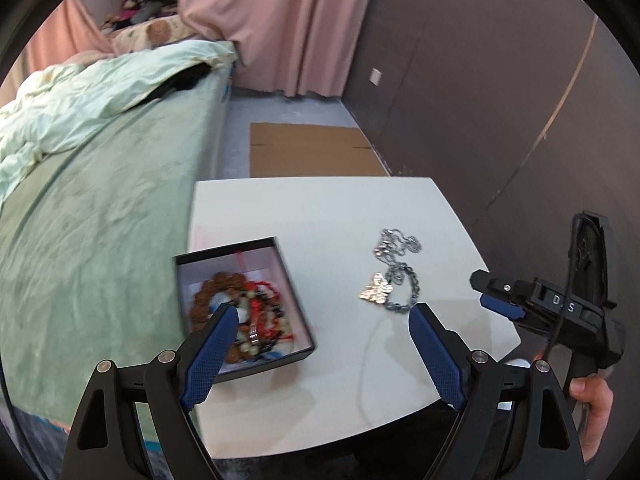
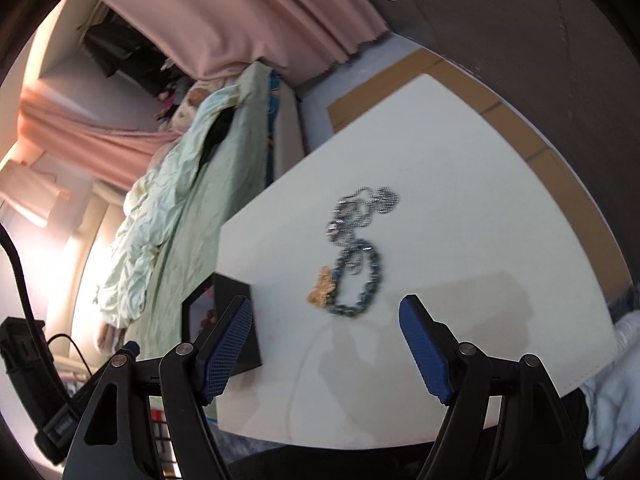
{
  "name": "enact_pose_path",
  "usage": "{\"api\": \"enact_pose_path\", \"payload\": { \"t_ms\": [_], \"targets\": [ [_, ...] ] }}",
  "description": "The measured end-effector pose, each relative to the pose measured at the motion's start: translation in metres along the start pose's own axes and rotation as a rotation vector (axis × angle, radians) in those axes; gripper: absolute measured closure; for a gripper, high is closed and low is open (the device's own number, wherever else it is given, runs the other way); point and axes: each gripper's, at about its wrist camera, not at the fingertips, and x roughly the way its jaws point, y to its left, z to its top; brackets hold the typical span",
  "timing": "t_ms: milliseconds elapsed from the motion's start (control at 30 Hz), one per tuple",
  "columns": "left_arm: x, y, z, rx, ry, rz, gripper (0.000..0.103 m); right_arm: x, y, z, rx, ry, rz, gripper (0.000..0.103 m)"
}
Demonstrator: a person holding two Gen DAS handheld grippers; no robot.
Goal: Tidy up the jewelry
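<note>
A black jewelry box (image 1: 244, 304) sits at the left edge of the white table (image 1: 320, 208) and holds bead bracelets (image 1: 244, 312), brown, red and dark. A silver chain necklace (image 1: 394, 248), a dark bead bracelet (image 1: 408, 292) and a gold butterfly pendant (image 1: 376, 288) lie in a heap right of the box. My left gripper (image 1: 322, 312) is open and empty, above the table between box and heap. My right gripper (image 2: 324, 306) is open and empty, just short of the heap (image 2: 356, 256); it also shows in the left wrist view (image 1: 498, 296). The box corner (image 2: 236, 320) shows at left.
A bed with a green cover (image 1: 100, 208) and a pale quilt (image 1: 80, 100) runs along the table's left side. Pink curtains (image 1: 288, 20) hang behind. Flat cardboard (image 1: 312, 152) lies on the floor beyond the table. A dark wall (image 1: 480, 100) stands at right.
</note>
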Motion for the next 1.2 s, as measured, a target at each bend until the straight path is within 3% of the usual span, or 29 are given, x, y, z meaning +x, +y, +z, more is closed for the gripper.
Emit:
{"api": "enact_pose_path", "payload": {
  "t_ms": [100, 600, 800, 1200],
  "targets": [
    [0.013, -0.014, 0.004, 0.036, 0.023, -0.004, 0.017, 0.003, -0.013, 0.004, 0.032, 0.020, -0.013, 0.027],
    [0.090, -0.055, 0.019, 0.098, 0.188, -0.052, 0.050, -0.005, -0.031, 0.025, 0.061, -0.011, -0.024, 0.027],
    [0.122, -0.066, 0.022, 0.121, 0.264, -0.058, 0.051, -0.004, -0.037, 0.033, 0.068, -0.012, -0.027, 0.027],
    [0.164, -0.065, 0.020, 0.128, 0.333, -0.036, 0.052, -0.004, -0.041, 0.038, 0.060, -0.006, -0.027, 0.027]
  ]
}}
